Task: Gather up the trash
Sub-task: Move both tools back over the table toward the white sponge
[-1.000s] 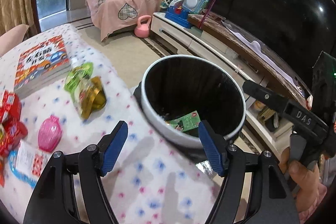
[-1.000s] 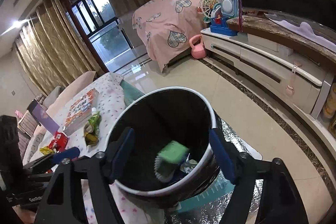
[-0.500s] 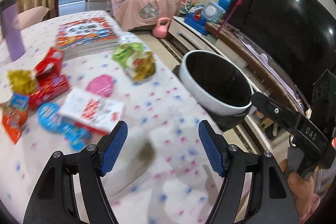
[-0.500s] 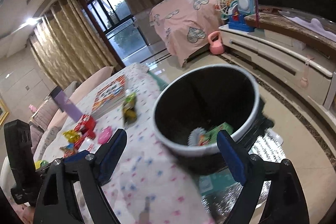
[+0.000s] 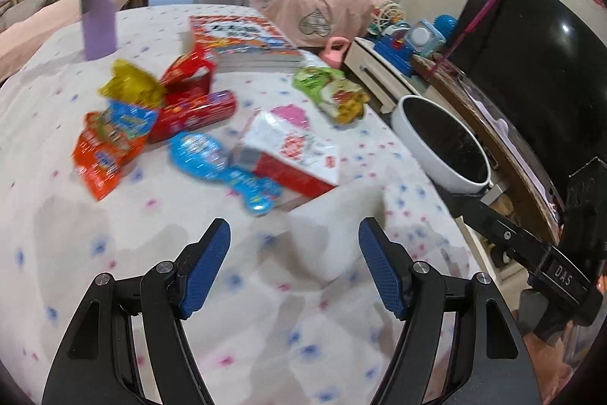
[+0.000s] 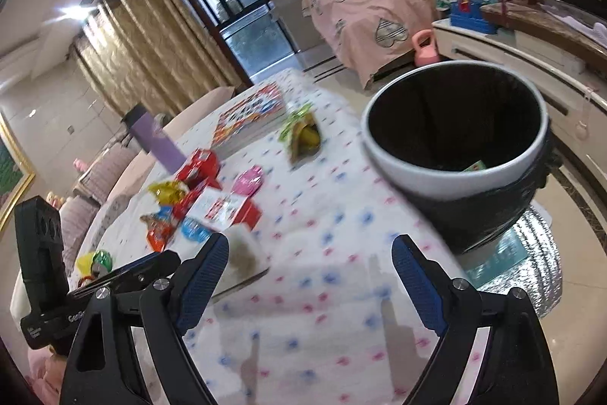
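Ahead of your two claws lies the table (image 5: 265,291) under a soft, dotted cloth, with the trash well beyond the left gripper (image 5: 294,268), whose blue ribbed pads stand apart on nothing. Your right gripper (image 6: 309,278) is likewise spread and empty. Off to its upper right stands the bin (image 6: 455,173), a round white-rimmed tub lined with a black bag, with a green scrap showing at the bottom.

Largest of the litter is the red-and-white carton (image 5: 290,154), straight ahead of the left claw: probably light and stiff, so pinch it across its short sides. Left of it, the red packet (image 5: 191,114) and the orange wrapper (image 5: 104,158) look thin, crinkly and slick; take them by a bunched edge. Nearest, the blue wrapper (image 5: 224,166) lies flat against the carton and will likely slide, so press down as you close. Far right, the green packet (image 5: 330,93) looks puffy and soft.
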